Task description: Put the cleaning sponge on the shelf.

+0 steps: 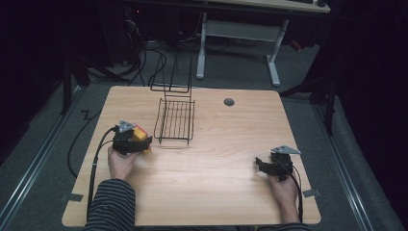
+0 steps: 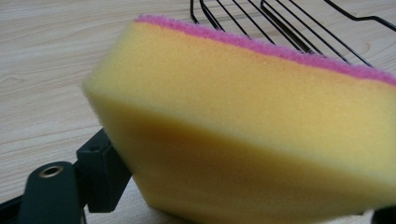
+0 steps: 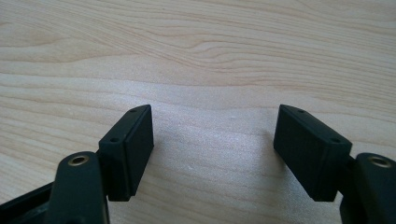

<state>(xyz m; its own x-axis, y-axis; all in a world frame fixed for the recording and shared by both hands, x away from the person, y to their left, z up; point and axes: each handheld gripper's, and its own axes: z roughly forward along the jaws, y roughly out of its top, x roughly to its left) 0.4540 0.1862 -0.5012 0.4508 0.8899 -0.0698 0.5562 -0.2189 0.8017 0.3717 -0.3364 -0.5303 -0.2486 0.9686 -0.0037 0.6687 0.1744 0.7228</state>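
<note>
**Sponge clamped at the table's left, wire rack just beyond**

A black wire dish rack (image 1: 175,118) stands on the light wooden table (image 1: 216,168), near the far edge and left of the middle, its upright back wires at the far side. A small grey round grommet (image 1: 229,102) sits in the tabletop to the rack's right, well apart from it. In the left gripper view the rack's black wires (image 2: 280,28) run just behind the sponge, the nearest obstacle on that side; whether they touch it cannot be told.

The yellow foam sponge with a pink scouring layer (image 2: 243,121) is between the jaws of the left gripper (image 1: 137,143), at the left part of the table, just beside the rack's near left corner. The jaws are pressed on the sponge, one black pad visible against its lower left side. The sponge lies tilted, pink layer uppermost, its long axis crossing that view from upper left to lower right.

The right gripper (image 3: 215,154) rests low over bare wood at the table's right, well apart from the rack, its jaws spread wide with nothing between them.
</note>
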